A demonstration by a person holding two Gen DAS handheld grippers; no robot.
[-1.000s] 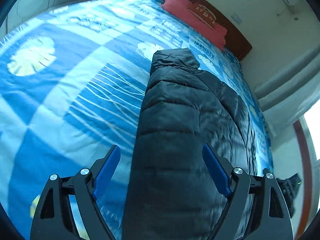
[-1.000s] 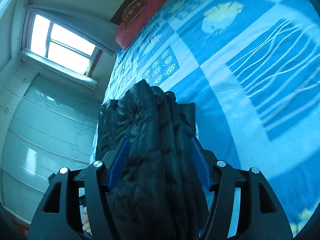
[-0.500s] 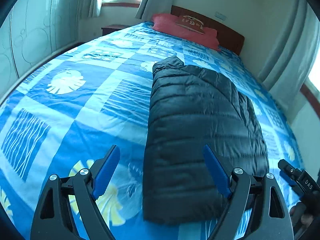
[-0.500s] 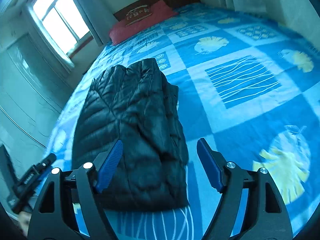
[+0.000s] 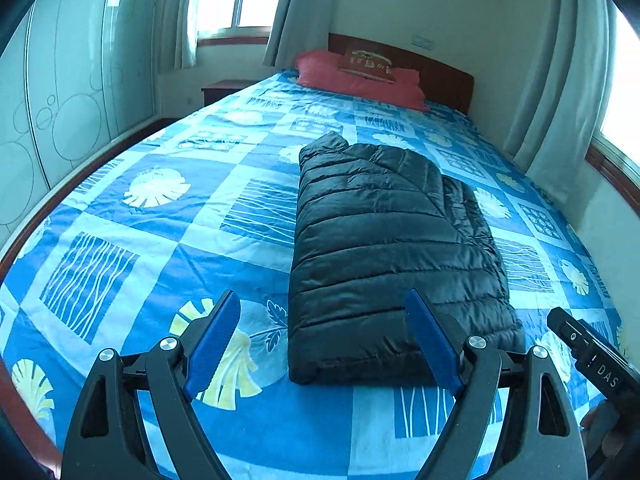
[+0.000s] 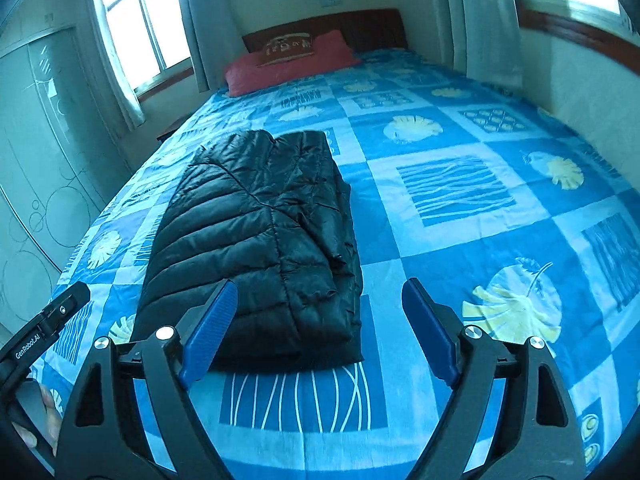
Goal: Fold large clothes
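Observation:
A black puffer jacket point(image 5: 384, 232) lies folded into a long rectangle on the blue patterned bed cover point(image 5: 160, 240). My left gripper point(image 5: 322, 296) is open and hangs above the jacket's near left corner without touching it. In the right wrist view the same jacket point(image 6: 256, 220) lies ahead and to the left. My right gripper point(image 6: 320, 285) hovers over the jacket's near right corner. Its jaws are opening and its pads press on nothing. The black body of the right tool point(image 5: 588, 352) shows at the lower right edge, and that of the left tool point(image 6: 44, 328) at the lower left edge.
A red pillow point(image 5: 360, 80) leans on the wooden headboard point(image 5: 440, 76) at the far end. A wardrobe with frosted doors point(image 5: 60, 100) lines the left side, and a nightstand point(image 5: 224, 90) stands by it. Curtains point(image 5: 552, 100) and a wall bound the right side.
Both grippers drew back from the jacket, rose and rolled level. The right jaws, which were around a jacket fold, spread and let it go. The jacket now lies flat.

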